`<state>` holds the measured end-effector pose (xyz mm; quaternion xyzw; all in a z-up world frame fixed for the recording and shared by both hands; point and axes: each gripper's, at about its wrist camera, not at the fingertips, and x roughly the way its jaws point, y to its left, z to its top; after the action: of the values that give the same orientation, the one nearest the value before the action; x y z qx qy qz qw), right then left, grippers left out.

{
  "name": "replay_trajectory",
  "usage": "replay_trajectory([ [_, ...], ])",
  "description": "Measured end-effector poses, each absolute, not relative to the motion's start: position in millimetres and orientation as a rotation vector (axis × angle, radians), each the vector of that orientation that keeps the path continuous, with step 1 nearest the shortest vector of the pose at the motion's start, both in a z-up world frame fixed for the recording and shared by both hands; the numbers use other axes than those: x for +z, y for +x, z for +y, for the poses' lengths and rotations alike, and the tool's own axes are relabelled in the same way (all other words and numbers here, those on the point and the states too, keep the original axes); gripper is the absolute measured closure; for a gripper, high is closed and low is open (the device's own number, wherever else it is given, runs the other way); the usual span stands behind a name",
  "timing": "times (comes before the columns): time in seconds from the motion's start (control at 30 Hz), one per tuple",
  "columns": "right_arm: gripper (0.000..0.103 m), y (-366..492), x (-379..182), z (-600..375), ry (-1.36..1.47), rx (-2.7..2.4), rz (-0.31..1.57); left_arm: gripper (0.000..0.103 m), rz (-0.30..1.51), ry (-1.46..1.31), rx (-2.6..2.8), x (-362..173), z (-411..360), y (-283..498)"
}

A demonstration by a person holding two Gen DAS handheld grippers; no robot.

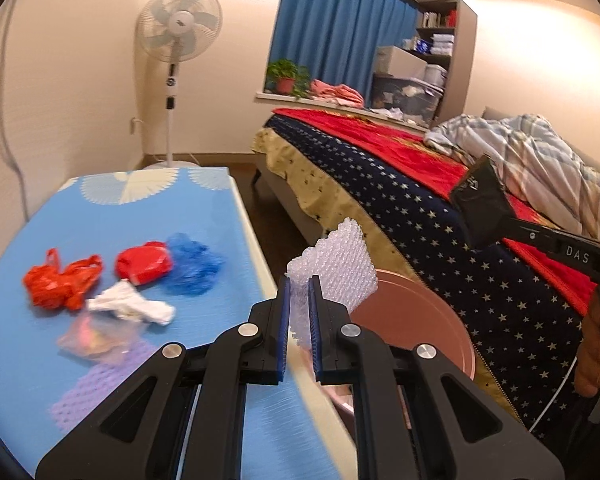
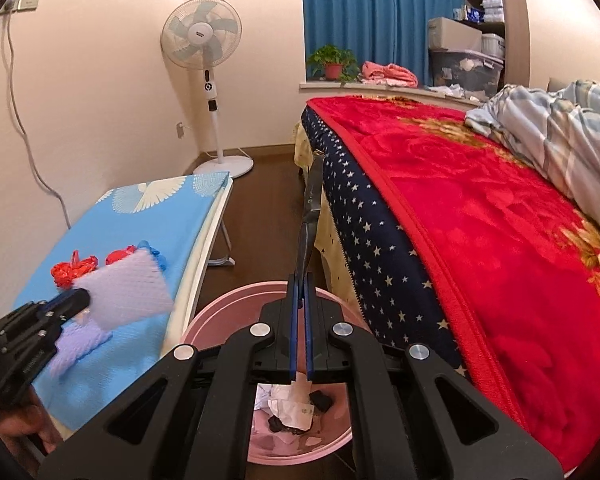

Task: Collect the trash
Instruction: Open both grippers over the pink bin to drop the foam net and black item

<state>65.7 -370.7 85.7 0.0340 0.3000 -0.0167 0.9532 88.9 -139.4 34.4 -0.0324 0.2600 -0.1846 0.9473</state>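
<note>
blue table (image 1: 140, 220), pink bin (image 2: 228, 312) beside bed (image 2: 460, 220), fan (image 1: 179, 24)

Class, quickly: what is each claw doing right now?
Left claw: closed on bubble wrap.
Right claw: closed on a black wrapper.

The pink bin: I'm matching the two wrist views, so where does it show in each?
Left wrist: pink bin right of centre, behind the left gripper, between table and bed.
Right wrist: pink bin bottom centre, under the right gripper.
Shared landmark: standing fan.
</note>
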Motion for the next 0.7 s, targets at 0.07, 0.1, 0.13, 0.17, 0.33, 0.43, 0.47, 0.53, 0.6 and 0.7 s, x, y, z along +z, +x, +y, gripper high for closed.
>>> replay_trajectory([
  [0.07,0.100,68,84,-372,0.082,-0.032,0.613,0.094,0.539,-0.052,-0.384,31,-150,93],
  [0.1,0.100,68,83,-373,0.082,-0.034,0.615,0.094,0.546,-0.047,-0.388,28,-155,96],
  [0.13,0.100,69,82,-373,0.082,-0.035,0.619,0.094,0.553,-0.044,-0.389,26,-159,98],
  [0.17,0.100,70,80,-373,0.085,-0.034,0.625,0.094,0.559,-0.043,-0.390,24,-162,101],
  [0.33,0.100,75,77,-375,0.098,-0.034,0.642,0.094,0.589,-0.034,-0.400,16,-175,111],
  [0.43,0.100,77,75,-376,0.099,-0.032,0.649,0.094,0.604,-0.030,-0.404,12,-181,116],
  [0.47,0.100,78,74,-376,0.100,-0.033,0.652,0.094,0.608,-0.031,-0.406,11,-183,117],
  [0.53,0.095,79,73,-377,0.101,-0.033,0.660,0.093,0.625,-0.033,-0.410,8,-186,119],
  [0.6,0.091,80,70,-378,0.102,-0.046,0.671,0.079,0.641,-0.037,-0.418,5,-186,121],
  [0.7,0.067,81,70,-378,0.115,-0.055,0.672,0.067,0.639,-0.029,-0.423,2,-181,116],
])
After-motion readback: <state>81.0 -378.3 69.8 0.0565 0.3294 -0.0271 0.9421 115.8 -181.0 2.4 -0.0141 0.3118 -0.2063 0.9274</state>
